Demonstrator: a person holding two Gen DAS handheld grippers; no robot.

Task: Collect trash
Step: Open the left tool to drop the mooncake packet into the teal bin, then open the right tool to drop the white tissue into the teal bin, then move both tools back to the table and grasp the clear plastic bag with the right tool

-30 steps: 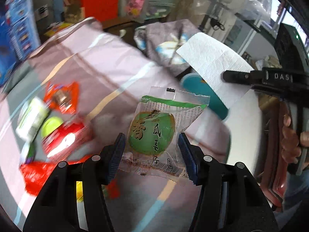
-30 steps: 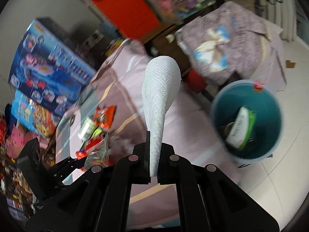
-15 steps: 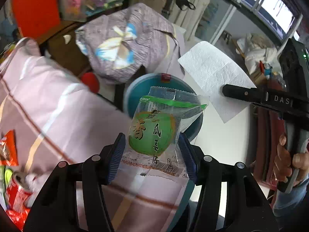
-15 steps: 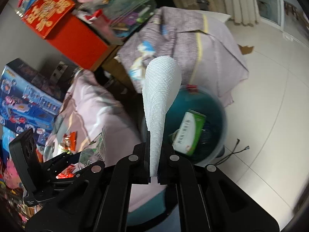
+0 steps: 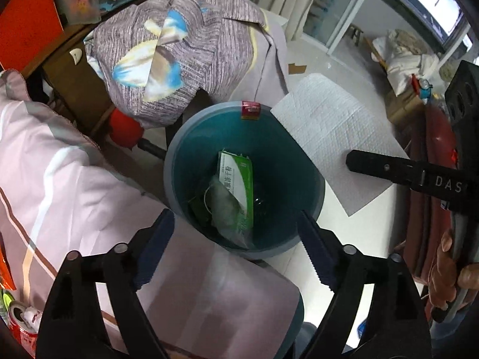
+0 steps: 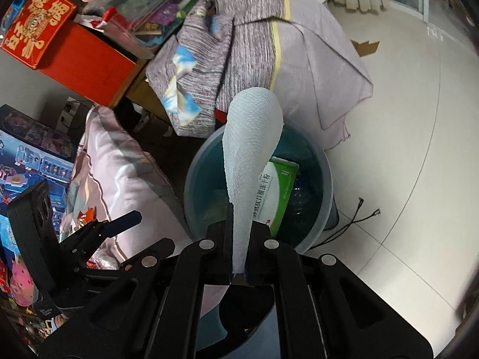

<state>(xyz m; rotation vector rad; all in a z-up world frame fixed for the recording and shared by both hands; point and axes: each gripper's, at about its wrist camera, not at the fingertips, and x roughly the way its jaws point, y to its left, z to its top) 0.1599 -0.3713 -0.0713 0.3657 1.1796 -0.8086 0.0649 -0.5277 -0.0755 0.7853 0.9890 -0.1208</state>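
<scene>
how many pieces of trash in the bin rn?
2 clear: a green-and-white box leaning inside the teal bin, and a clear wrapper crumpled beside it. More may be hidden underneath.

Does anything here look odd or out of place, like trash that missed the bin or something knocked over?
Nothing has spilled: the teal bin stands upright with a green carton and a clear wrapper inside. The one oddity is a small red wrapper caught on the bin's far rim instead of lying inside.
</scene>
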